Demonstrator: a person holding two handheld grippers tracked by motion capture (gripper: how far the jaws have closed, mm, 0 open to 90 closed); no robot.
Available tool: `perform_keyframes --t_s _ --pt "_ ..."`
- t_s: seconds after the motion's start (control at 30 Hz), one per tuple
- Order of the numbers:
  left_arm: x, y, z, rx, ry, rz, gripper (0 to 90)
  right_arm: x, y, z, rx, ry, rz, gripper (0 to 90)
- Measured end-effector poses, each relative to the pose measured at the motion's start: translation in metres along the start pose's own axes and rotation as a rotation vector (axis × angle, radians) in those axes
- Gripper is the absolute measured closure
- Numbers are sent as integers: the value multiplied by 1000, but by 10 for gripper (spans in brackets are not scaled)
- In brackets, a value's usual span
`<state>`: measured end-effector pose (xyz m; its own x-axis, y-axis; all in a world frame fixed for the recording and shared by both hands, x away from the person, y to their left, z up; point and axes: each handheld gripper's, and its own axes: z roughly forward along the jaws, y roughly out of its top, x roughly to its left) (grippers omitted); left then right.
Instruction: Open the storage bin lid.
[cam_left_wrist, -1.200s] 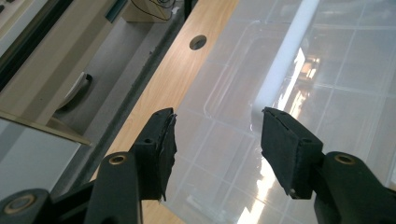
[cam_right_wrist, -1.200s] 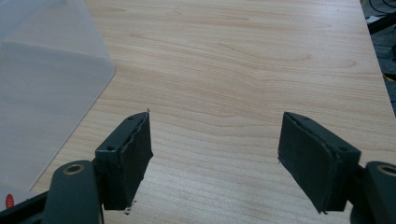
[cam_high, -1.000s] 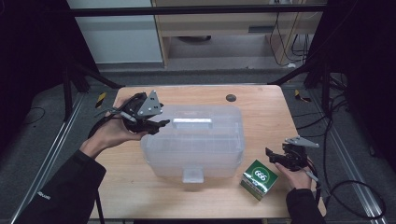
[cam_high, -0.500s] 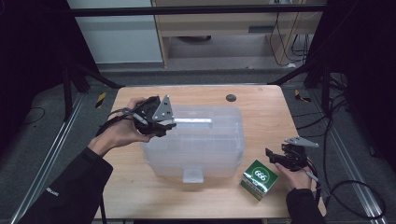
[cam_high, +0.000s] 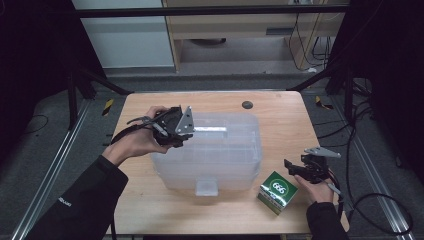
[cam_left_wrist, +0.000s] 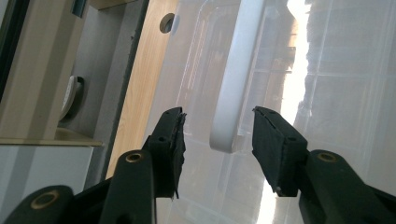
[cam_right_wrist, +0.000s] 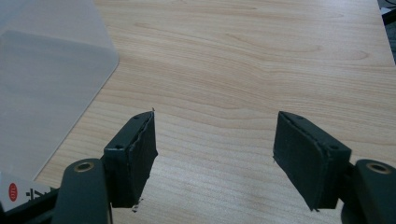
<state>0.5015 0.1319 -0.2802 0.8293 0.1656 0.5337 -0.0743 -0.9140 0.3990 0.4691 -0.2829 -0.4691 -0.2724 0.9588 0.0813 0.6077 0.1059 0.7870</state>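
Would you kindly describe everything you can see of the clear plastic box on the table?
The clear plastic box is a large, frosted, see-through bin with rounded corners, standing upright near the middle of the wooden table. Its lid is on and carries a white bar handle along the top; a clasp tab shows on the near side. The left tongs are open astride the handle's end, not yet closed on it.

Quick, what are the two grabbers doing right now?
Left gripper: open, fingers either side of the white handle on the clear box, not gripping.
Right gripper: open, holding nothing.
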Motion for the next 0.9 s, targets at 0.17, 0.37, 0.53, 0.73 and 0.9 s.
perform_keyframes --t_s 0.17,0.37,0.53,0.73,0.9 --pt "0 6 6 18 1 30 568 -1 0 -2 -3 5 5 330" --pt "-3 10 11 47 -7 48 611 -1 1 -3 -4 9 2 350" --pt "-4 13 16 74 -11 85 676 1 4 -7 -10 19 -5 404" --pt "-5 14 17 86 -3 95 728 3 8 -14 -20 37 -20 473" --pt "-5 16 17 97 5 110 734 9 12 -19 -29 62 -29 517"
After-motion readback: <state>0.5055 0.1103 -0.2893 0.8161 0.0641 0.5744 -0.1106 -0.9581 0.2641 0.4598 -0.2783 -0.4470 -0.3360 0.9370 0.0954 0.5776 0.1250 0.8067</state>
